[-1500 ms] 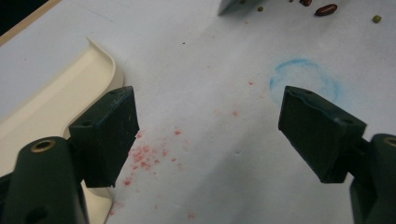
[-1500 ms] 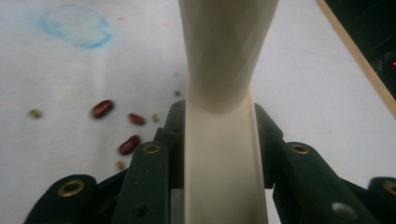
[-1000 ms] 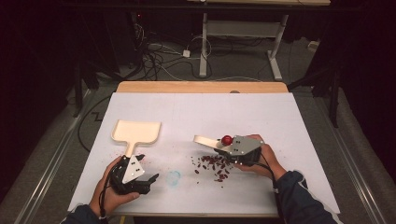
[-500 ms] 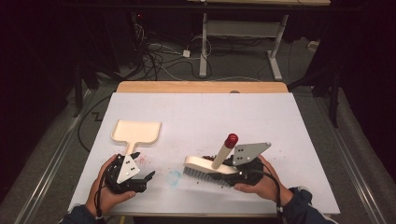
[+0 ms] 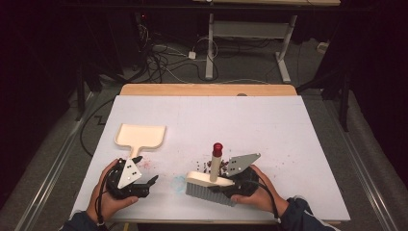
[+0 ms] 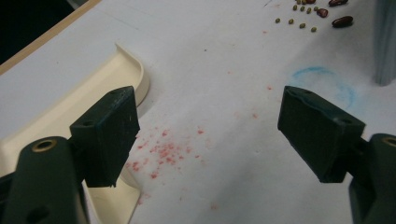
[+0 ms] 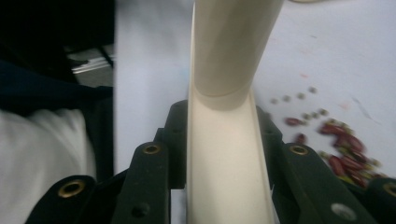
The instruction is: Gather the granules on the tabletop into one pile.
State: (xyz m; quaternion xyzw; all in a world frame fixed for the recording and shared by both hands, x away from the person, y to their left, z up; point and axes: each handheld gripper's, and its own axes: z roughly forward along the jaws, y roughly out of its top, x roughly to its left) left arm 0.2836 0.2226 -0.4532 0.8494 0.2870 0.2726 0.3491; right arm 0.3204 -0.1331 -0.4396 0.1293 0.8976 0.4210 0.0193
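A brush (image 5: pixel 210 180) with a cream back, grey bristles and a red-tipped handle stands bristles down near the table's front edge. My right gripper (image 5: pixel 230 184) is shut on its back. In the right gripper view the jaws clamp the cream back (image 7: pixel 224 163), and the handle (image 7: pixel 233 46) rises ahead. Scattered red and green beans (image 5: pixel 206 166) lie just behind the brush. A cream dustpan (image 5: pixel 140 136) lies flat at the left. My left gripper (image 5: pixel 146 169) rests by its handle, open and holding nothing. In the left gripper view (image 6: pixel 208 126) the dustpan (image 6: pixel 70 112) lies beside the left jaw.
The white table top (image 5: pixel 269 125) bears red speckled stains (image 6: pixel 163 150) and a faint blue ring (image 6: pixel 322 81) between the two grippers. More beans (image 7: pixel 345 156) lie right of the brush in the right gripper view. Cables and desk legs stand beyond the table's far edge.
The right hand has drawn the brush from over the beans to the left and toward the near edge, and the handle now stands upright. The left gripper has hardly moved.
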